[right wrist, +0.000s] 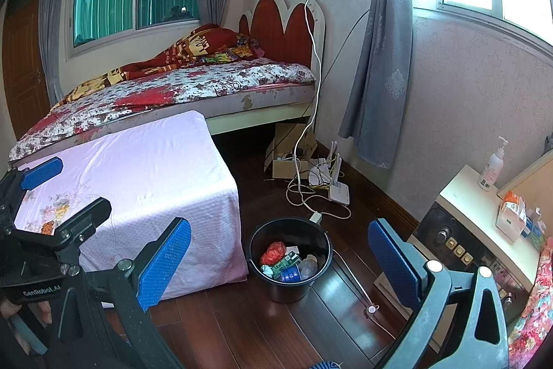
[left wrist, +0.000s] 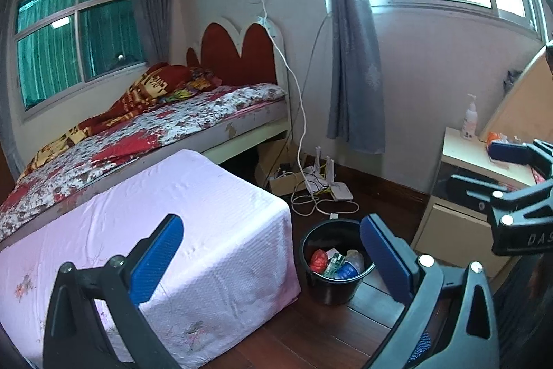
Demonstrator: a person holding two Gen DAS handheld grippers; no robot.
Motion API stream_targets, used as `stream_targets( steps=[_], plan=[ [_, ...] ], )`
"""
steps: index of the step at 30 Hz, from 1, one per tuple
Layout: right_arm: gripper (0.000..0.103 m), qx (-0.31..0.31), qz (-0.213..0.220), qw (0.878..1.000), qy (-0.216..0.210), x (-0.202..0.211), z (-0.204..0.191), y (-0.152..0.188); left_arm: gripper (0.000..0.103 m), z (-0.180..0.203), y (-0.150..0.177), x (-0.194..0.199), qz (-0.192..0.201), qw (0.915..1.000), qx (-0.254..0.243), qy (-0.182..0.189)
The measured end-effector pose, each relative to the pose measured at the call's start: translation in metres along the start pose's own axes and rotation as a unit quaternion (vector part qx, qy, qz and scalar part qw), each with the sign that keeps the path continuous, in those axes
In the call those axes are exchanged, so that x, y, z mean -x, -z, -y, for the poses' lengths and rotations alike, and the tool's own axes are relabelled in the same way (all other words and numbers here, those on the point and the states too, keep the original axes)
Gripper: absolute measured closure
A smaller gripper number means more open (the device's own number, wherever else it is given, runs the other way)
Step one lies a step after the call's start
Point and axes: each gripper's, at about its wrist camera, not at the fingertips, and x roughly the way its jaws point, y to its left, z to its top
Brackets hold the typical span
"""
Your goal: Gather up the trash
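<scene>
A black bucket point(left wrist: 333, 280) stands on the wooden floor beside the pink-covered box; it also shows in the right wrist view point(right wrist: 289, 282). It holds several pieces of trash: a red wrapper point(right wrist: 273, 253), a green packet point(right wrist: 287, 261), a blue cap and a clear bottle. My left gripper point(left wrist: 273, 260) is open and empty, held above the box and bucket. My right gripper point(right wrist: 280, 260) is open and empty, above the bucket. The right gripper shows at the right edge of the left wrist view point(left wrist: 518, 182), and the left gripper at the left edge of the right wrist view point(right wrist: 52, 196).
A pink-covered box point(left wrist: 166, 237) sits at the bed's foot. The bed point(right wrist: 172, 85) has a floral cover. Cables, a router point(right wrist: 338, 192) and a cardboard box lie on the floor by the wall. A nightstand point(right wrist: 484, 230) carries a pump bottle point(right wrist: 492, 166) and packets.
</scene>
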Motion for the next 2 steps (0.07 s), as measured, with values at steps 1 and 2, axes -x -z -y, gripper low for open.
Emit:
stream_targets(
  steps=[1, 2],
  plan=[
    [0.000, 0.000, 0.000, 1.000, 0.000, 0.0000, 0.0000, 0.0000, 0.001, -0.0002, -0.0001, -0.0003, -0.001, 1.0000, 0.002, 0.000],
    [0.000, -0.001, 0.000, 1.000, 0.000, -0.0004, 0.0003, -0.0004, 0.001, -0.0005, -0.0003, -0.0006, -0.002, 1.0000, 0.003, -0.001]
  ],
)
